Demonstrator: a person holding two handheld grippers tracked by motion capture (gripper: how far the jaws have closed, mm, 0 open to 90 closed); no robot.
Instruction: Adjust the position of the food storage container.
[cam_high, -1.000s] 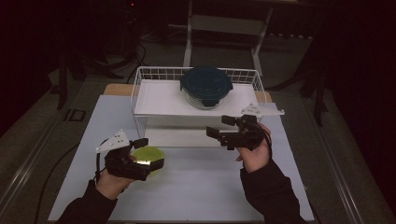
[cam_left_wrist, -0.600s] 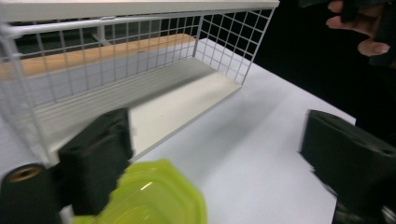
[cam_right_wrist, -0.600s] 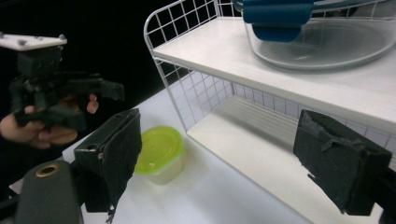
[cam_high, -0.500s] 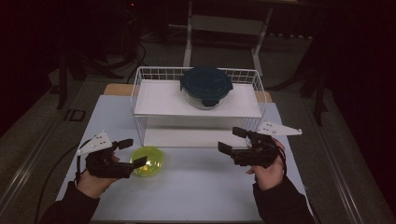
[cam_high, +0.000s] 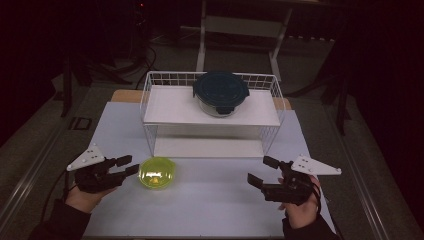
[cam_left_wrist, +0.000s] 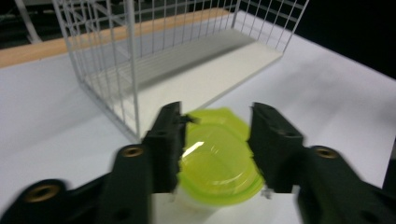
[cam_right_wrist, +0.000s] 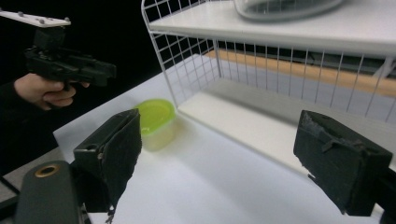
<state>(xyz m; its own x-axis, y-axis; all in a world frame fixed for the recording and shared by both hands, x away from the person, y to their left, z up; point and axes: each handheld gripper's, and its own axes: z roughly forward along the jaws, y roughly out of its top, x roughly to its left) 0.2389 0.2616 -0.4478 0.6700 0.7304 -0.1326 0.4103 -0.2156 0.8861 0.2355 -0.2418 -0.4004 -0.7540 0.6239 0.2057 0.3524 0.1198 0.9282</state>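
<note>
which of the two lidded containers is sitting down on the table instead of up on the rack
The small yellow-green container, on the white table in front of the wire rack, beside the left gripper. The dark-lidded glass container sits on the rack's top shelf.

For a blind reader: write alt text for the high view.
A lidded green container sits on a white table, clear of the left gripper beside it. The right gripper hovers open opposite; behind, a wire rack holds a dark-lidded bowl.

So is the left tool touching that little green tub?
Apart. The high view shows bare table between the left tool and the green tub; the right gripper view shows that tool held clear of the tub too.
</note>
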